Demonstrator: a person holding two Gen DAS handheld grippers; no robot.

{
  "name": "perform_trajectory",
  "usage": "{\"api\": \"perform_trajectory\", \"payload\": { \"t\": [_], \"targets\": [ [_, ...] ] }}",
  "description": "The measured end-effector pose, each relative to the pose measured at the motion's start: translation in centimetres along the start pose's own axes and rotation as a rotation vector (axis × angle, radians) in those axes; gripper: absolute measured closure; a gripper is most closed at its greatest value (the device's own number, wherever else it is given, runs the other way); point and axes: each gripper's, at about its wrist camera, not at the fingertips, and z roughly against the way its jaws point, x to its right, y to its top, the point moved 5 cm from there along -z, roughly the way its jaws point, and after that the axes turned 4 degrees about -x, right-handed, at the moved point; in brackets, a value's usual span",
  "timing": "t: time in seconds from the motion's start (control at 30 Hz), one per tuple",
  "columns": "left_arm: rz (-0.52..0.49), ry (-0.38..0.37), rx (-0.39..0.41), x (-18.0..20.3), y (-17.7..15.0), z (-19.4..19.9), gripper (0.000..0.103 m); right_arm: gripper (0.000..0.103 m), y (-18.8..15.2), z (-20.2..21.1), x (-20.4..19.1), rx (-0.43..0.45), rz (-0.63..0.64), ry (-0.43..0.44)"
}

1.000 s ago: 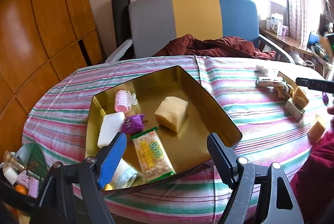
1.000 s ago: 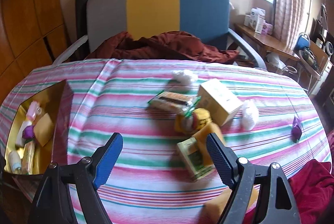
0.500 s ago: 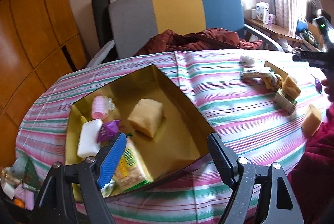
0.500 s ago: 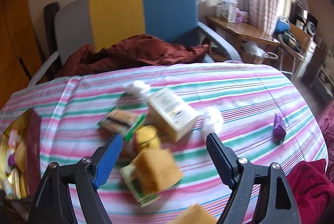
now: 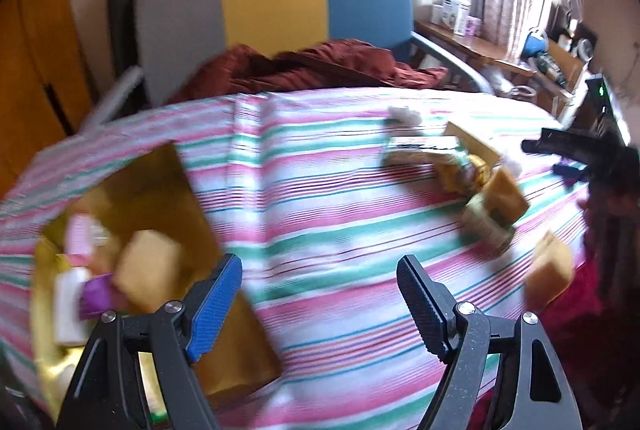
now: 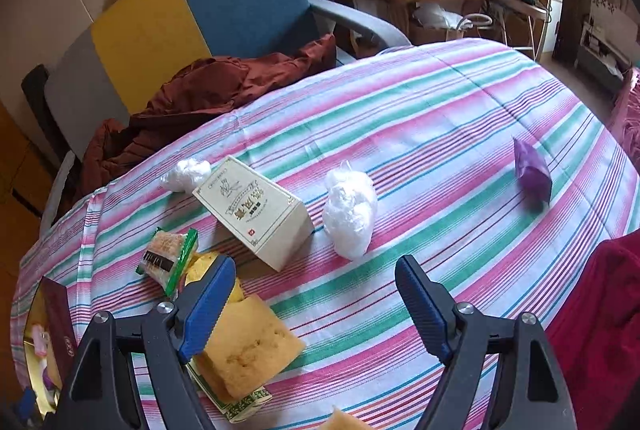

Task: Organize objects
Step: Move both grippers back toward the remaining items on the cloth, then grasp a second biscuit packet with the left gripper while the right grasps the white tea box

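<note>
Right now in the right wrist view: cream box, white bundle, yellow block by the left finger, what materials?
Cream box: looks like printed matte cardboard, with crisp folded edges. White bundle: probably thin crinkled plastic film, translucent and glossy. Yellow block: likely sponge or foam, matte, with a pitted surface; cake can't be ruled out.

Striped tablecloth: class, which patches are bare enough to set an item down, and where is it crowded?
Bare cloth lies between the white bag and the purple packet, and beyond both toward the far edge. In the left view, the stripes between the gold tin and the cream box are free. It is crowded around the cream box, wafer packet and sponge.
</note>
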Motion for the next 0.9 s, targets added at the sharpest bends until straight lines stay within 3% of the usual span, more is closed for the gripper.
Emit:
{"api": "perform_trajectory", "payload": {
  "t": [0.27,0.5,0.73,0.9],
  "targets": [
    [0.110,-0.195,-0.157,4.2,4.8,-6.3,0.023,0.019,-0.1,0.0,-0.2,-0.011,0.000,0.015],
    [0.339,-0.364,-0.356,6.6,8.4,-12.9,0.023,0.019,-0.3,-0.3,-0.9,-0.029,0.029,0.025],
    [0.544,-0.378,-0.481,7.1,10.0,-18.2,0.020,0.019,-0.5,-0.5,-1.4,-0.046,0.051,0.045],
    [0.545,-0.336,-0.463,8.4,12.3,-19.0,0.014,0.019,-0.6,-0.6,-1.7,-0.055,0.060,0.058]
  ]
}}
